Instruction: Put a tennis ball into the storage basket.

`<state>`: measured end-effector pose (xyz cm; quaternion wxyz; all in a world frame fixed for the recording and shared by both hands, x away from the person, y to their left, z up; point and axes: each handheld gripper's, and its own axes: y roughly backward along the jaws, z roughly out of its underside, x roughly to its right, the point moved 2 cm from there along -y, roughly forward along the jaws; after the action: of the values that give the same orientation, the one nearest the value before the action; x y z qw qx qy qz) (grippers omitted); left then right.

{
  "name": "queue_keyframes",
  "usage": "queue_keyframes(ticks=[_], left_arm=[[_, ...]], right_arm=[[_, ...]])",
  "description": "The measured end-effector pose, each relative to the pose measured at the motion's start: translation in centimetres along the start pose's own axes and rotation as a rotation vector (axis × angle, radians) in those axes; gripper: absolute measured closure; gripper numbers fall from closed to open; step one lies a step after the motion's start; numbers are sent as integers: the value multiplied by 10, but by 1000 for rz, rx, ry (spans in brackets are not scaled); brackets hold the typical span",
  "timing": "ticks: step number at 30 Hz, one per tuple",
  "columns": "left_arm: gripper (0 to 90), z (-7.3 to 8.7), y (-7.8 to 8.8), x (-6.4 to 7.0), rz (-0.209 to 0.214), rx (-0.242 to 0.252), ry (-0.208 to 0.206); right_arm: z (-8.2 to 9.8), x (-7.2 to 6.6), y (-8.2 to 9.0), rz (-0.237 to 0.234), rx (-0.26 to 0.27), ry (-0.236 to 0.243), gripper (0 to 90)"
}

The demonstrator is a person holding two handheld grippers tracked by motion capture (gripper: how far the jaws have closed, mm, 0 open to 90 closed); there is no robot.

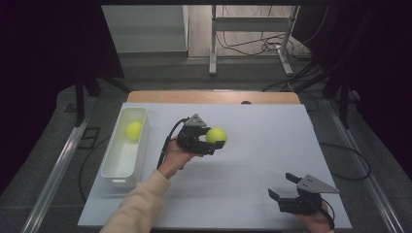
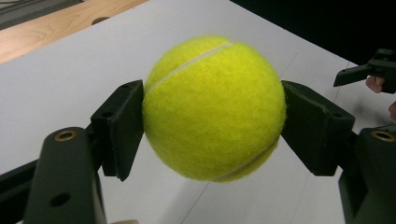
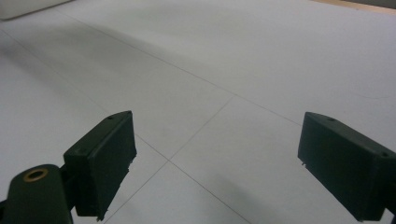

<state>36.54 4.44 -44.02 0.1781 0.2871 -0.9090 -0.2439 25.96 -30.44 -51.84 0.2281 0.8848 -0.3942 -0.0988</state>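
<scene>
A yellow-green tennis ball is held between the jaws of my left gripper, which is shut on it above the middle of the white table. A second tennis ball lies in the far half of a long white bin at the table's left. My right gripper rests low near the front right corner, jaws wide open with nothing between them, only bare table surface ahead.
A wooden strip runs along the table's far edge. Beyond it stand a metal frame and loose cables on the floor. The other gripper's tip shows far right in the left gripper view.
</scene>
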Motion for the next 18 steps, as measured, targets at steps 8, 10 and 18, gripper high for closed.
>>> queue_keyframes(ticks=[8,10,18], left_arm=[[269,1,7,-1,-7,11,2],[269,1,8,-1,-7,11,2],[269,6,14,-3,-9,12,9]], right_arm=[[0,0,0,1,-1,2,115],[0,0,0,2,-1,2,115],[0,0,0,3,-4,1,115]])
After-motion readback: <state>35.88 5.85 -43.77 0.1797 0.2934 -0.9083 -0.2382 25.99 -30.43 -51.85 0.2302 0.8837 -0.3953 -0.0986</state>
